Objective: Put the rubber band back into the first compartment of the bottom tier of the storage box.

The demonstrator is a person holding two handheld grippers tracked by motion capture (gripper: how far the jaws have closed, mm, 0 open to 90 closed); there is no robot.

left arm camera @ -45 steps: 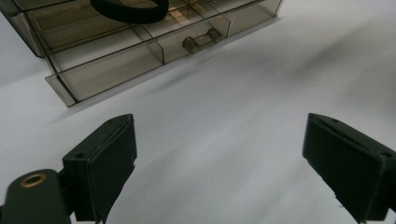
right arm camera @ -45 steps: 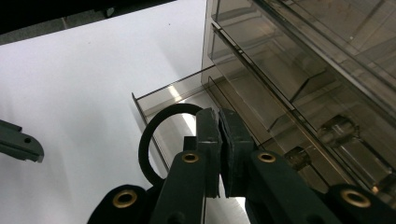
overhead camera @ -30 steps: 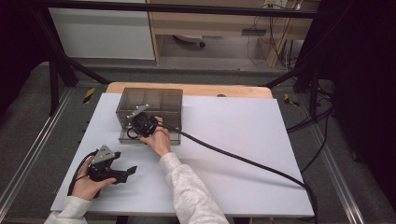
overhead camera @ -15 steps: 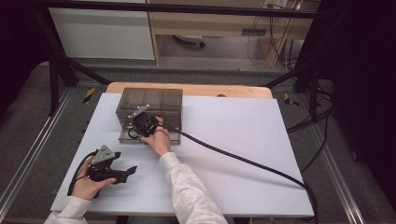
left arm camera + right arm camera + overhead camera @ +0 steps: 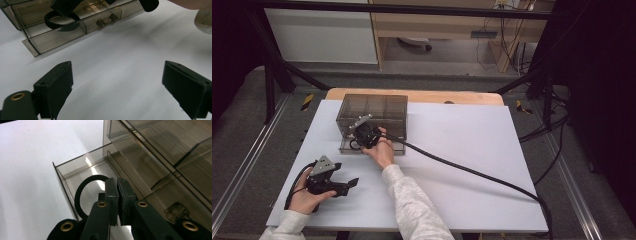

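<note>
right gripper (image 5: 117,202): jaws pinched on black ring (image 5: 82,192), over open drawer (image 5: 75,170) of clear box (image 5: 377,107) | left gripper (image 5: 122,87): my jaws wide, empty, resting on table (image 5: 472,150) | risk: ring snags drawer wall, slips out, or drags box.

Person wears light grey, knitted-looking long sleeves (image 5: 412,200) with ribbed cuffs on both arms. Left tool (image 5: 353,183): matte black body, grey three-cornered plate (image 5: 323,164) on top, black cable looping behind it. Its two jaws are blocky black pads; a brass-coloured eyelet (image 5: 17,96) sits at one base. Right tool (image 5: 117,202): same black build, brass-ringed screws at the jaw pivots, thick black cable (image 5: 472,172) trailing away.
</note>
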